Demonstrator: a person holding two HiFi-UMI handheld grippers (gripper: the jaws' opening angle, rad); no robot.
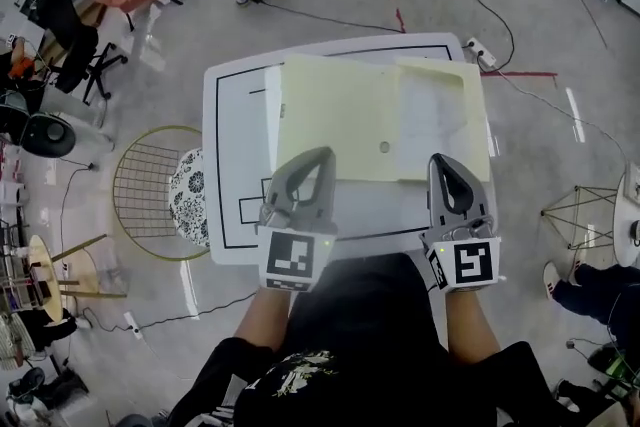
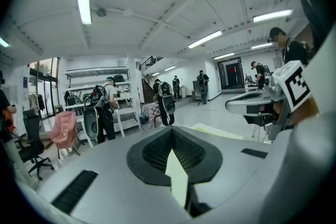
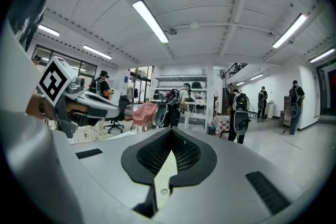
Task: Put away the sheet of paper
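Left gripper point(image 1: 321, 154) and right gripper point(image 1: 438, 159), jaws together and empty, hover by the yellow folder point(image 1: 330, 115) where the sheet of paper point(image 1: 432, 120) lies flat; pinching could crumple it or skid it away.

The white rectangular table with black line markings point(image 1: 240, 135) carries a pale yellow flat folder point(image 1: 340, 115) across its centre. A white sheet of paper point(image 1: 430, 120) lies on the folder's 3 o'clock half. The grey left gripper point(image 1: 318, 158) enters from 7 o'clock and the grey right gripper point(image 1: 438, 161) from 5 o'clock. Each has its jaws together, with the tip over the folder's near edge. A gold wire chair point(image 1: 140, 185) stands at the table's 8 o'clock. A white power strip point(image 1: 476, 49) lies on the floor at 1 o'clock.
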